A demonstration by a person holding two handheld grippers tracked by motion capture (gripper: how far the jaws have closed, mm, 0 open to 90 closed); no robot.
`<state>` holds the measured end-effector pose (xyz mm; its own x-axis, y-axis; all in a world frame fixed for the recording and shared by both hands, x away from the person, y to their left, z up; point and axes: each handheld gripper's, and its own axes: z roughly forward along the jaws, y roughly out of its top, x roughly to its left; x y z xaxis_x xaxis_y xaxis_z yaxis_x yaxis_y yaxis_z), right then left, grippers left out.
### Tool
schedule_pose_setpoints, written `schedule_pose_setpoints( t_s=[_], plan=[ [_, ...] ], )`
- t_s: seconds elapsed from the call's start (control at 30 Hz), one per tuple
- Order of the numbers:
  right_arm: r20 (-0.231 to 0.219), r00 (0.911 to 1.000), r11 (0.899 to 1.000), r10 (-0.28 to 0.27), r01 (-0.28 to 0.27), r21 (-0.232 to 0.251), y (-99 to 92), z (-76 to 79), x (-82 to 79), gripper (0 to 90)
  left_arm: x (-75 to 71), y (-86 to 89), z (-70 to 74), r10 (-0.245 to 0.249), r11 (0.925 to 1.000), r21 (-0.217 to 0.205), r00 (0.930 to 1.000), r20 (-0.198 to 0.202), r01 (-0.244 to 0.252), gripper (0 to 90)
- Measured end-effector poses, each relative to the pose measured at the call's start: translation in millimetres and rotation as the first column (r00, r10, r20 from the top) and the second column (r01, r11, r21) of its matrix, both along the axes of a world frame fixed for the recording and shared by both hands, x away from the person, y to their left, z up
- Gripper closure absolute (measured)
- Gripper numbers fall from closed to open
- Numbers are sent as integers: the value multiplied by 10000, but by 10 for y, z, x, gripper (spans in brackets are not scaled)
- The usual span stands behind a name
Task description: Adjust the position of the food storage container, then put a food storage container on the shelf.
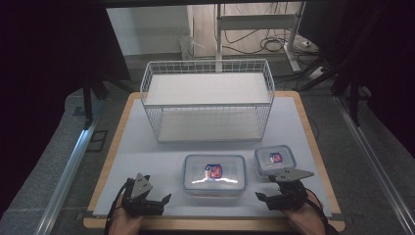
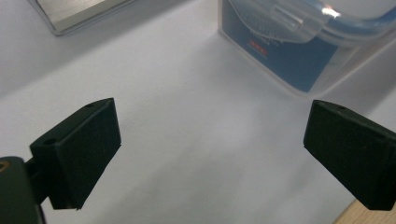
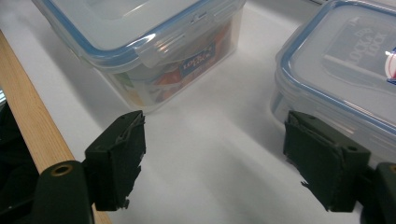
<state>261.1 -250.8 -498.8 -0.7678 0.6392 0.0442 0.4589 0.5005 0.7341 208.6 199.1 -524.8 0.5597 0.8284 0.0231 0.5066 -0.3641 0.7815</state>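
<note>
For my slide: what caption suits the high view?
Open claws flank a large lidded container.

A white wire basket (image 1: 207, 99) on a table

It sits in the upper middle of the picture on a white mat (image 1: 142, 147). The table's wooden edge (image 1: 210, 224) runs along the bottom.

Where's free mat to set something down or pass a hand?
Bare: the wide strip left of the large container, from the wire basket to the left gripper. Narrower: the band between basket and containers. Crowded: front right, where the right gripper sits by the small container.
</note>
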Motion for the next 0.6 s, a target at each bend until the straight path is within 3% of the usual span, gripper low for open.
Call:
schedule_pose_setpoints(
  t_s=[0.1, 0.27, 0.53, 0.6],
  plan=[
    [55, 10000, 9999, 31, -31, -97, 10, 1, -8, 191, 11, 19, -6, 8, 9996, -277, 9999, -113, -11, 43],
    [172, 9998, 9999, -28, 30, -119, 13, 12, 4, 179, 22, 17, -1, 160, 9998, -67, 9989, -450, -163, 61],
    [80, 9999, 9999, -75, 76, -81, 22, 19, 21, 174, 34, 24, -24, -50, 9997, 246, 9999, -147, 54, 68],
    [-2, 9999, 9999, -139, 139, 0, 23, 20, 24, 173, 45, 40, -23, -162, 9999, -21, 9997, -173, 162, 70]
  ],
)
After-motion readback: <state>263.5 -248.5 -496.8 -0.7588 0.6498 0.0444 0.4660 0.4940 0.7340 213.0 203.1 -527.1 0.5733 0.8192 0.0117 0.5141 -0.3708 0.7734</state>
